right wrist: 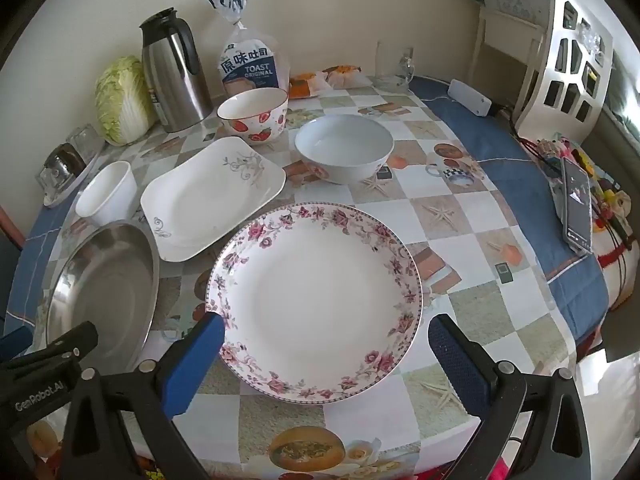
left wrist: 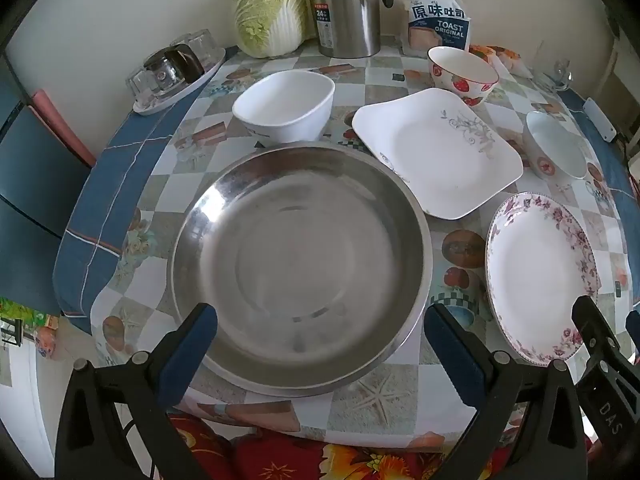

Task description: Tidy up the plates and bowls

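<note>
A wide steel basin [left wrist: 300, 268] sits at the near edge of the table, and my left gripper [left wrist: 320, 340] hovers open above its near rim, holding nothing. Right of it lies a round floral plate [right wrist: 316, 300], over whose near edge my right gripper [right wrist: 324, 352] hangs open and empty. Behind them rest a square white plate [left wrist: 436, 156] [right wrist: 212, 196], a plain white bowl [left wrist: 286, 106] [right wrist: 106, 194], a strawberry bowl [left wrist: 462, 72] [right wrist: 254, 118] and a pale bowl [left wrist: 554, 150] [right wrist: 344, 148]. In the left wrist view the right gripper's fingers [left wrist: 600, 340] show at the right edge.
At the back stand a cabbage [left wrist: 272, 12], a steel thermos jug [left wrist: 344, 8], a toast bag [left wrist: 440, 20] and a tray of upturned glasses [left wrist: 176, 68]. A phone [right wrist: 576, 204] and cables lie at the table's right edge. A white chair [right wrist: 556, 40] stands beyond.
</note>
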### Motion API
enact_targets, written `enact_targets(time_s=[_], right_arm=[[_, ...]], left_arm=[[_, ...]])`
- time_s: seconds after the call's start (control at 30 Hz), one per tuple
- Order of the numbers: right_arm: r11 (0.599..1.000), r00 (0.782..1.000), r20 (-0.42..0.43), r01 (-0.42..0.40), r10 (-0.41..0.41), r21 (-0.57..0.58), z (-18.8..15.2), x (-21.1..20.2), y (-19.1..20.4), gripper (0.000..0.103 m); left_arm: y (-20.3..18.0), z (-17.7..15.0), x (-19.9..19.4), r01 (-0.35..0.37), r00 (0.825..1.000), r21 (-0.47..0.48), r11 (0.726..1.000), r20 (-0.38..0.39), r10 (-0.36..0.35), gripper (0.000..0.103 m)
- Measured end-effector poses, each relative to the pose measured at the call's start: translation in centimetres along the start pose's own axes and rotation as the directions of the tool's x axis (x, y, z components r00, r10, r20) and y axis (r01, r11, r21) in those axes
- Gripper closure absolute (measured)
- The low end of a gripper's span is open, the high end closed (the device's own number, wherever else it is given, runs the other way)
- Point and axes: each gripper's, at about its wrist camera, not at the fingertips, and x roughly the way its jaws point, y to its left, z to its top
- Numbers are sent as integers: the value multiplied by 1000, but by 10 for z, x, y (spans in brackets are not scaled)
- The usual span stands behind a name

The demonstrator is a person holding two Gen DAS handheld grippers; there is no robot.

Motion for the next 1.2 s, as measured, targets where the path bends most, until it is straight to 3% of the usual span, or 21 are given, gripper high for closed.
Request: enact_targets(time_s=[0.23, 1.2], right_arm=[[1000, 1000, 2, 5, -5, -2, 0, 1, 1, 0], [1000, 1000, -4, -1, 1, -11, 0, 3, 3, 0]], left_arm=[[3, 4, 8, 7, 999, 0, 1000, -33, -7, 0], [2, 2, 18, 9, 999, -4, 1000, -47, -10, 0]])
